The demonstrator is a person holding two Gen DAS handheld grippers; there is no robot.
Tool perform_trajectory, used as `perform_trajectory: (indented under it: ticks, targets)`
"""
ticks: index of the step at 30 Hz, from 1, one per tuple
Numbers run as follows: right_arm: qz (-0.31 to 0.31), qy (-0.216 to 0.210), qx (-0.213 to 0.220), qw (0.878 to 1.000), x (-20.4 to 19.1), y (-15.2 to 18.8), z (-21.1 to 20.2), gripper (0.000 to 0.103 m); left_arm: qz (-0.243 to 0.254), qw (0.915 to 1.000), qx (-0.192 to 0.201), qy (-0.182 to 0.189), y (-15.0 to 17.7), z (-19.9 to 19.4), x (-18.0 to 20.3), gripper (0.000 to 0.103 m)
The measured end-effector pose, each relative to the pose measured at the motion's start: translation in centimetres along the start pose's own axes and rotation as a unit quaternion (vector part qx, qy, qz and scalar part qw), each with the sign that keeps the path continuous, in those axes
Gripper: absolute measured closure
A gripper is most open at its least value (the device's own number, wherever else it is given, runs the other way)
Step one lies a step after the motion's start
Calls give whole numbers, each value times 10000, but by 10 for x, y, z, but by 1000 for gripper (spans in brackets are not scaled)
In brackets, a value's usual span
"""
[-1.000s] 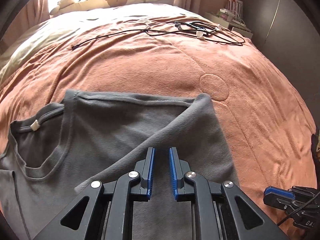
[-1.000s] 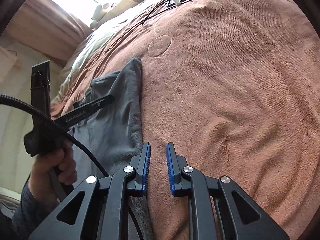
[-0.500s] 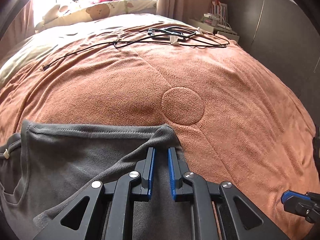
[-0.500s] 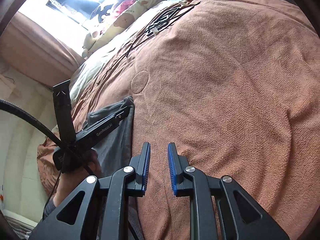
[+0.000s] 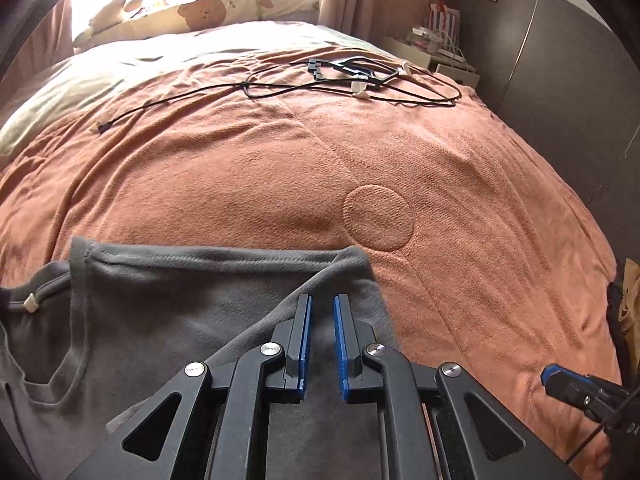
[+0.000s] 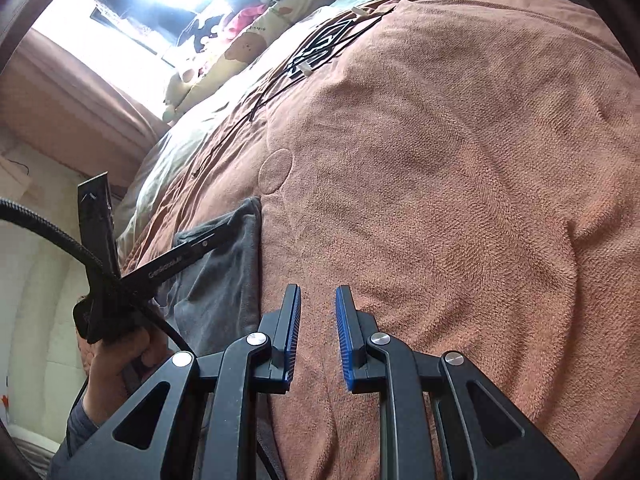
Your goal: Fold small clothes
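Observation:
A small grey T-shirt (image 5: 168, 320) lies on the orange blanket (image 5: 280, 168), folded partly over itself, with its neckline at the left. My left gripper (image 5: 320, 304) hovers over the shirt's folded right part, jaws a little apart with nothing between them. In the right wrist view the shirt (image 6: 224, 280) lies at the left, and my right gripper (image 6: 318, 296) is open and empty over bare blanket (image 6: 440, 200) just right of the shirt's edge. The left gripper's body (image 6: 160, 268) shows there above the shirt.
Black cables and a hanger (image 5: 352, 76) lie at the far side of the bed. Pillows and soft toys (image 5: 192, 12) line the headboard. A nightstand (image 5: 440, 56) and dark cabinets stand at the right. The right gripper's tip (image 5: 576, 388) shows at the lower right.
My left gripper slid forward toward the shirt's far right corner, then drew back slightly. My right gripper's jaws opened a little wider over the blanket.

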State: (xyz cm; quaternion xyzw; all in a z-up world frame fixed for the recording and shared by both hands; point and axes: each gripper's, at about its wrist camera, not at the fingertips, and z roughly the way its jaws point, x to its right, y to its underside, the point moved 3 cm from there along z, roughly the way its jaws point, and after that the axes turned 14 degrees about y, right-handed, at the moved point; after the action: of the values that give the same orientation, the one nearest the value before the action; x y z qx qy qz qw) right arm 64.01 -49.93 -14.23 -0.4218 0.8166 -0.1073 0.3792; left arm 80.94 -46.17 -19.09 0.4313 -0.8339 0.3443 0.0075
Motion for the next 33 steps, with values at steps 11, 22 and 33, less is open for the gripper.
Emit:
perform_trajectory:
  ticks: [11, 22, 33]
  targets:
    - [-303, -140, 92, 9994, -45, 12, -20, 35, -402, 9991, 23, -94, 37, -101, -51, 77]
    - [-714, 151, -85, 9973, -81, 53, -89, 35, -699, 9950, 532, -475, 97, -247, -83, 29]
    - [-1701, 359, 390, 9840, -127, 101, -237, 35, -1054, 9831, 1378, -591, 173, -384, -52, 17]
